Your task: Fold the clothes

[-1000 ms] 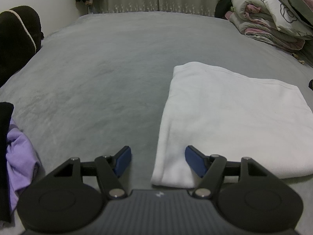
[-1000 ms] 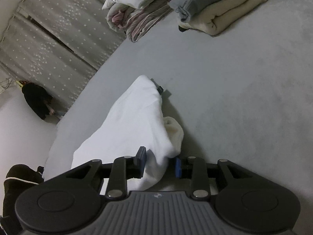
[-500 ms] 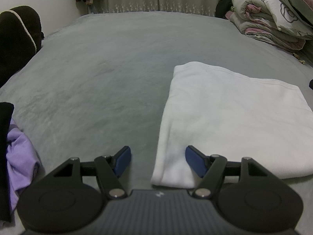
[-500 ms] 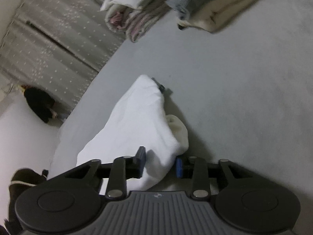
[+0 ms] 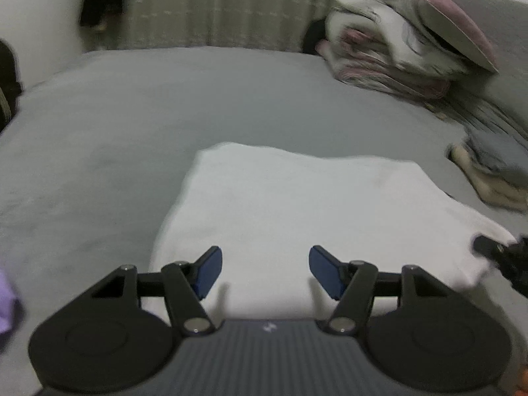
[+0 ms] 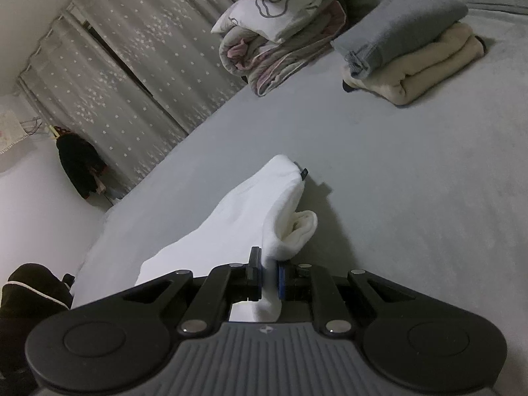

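Observation:
A white folded garment (image 5: 297, 204) lies on the grey bed (image 5: 132, 125). My left gripper (image 5: 264, 272) is open and empty, its blue pads just above the garment's near edge. My right gripper (image 6: 270, 279) is shut on the garment's edge (image 6: 250, 217) and lifts that side off the bed, so the cloth slopes down to the left. A small dark tag (image 6: 304, 173) sticks out at the garment's far corner. The right gripper also shows in the left wrist view (image 5: 505, 257) at the garment's right corner.
A stack of folded grey and cream clothes (image 6: 415, 46) sits at the far right of the bed. Piled quilts and pillows (image 6: 280, 23) lie by the curtain (image 6: 132, 66). A purple garment (image 5: 6, 303) lies at the left edge. A dark bundle (image 6: 29, 290) sits at the bed's left side.
My right gripper has closed tighter on the garment's edge and raised it. My left gripper has moved right over the garment, staying open.

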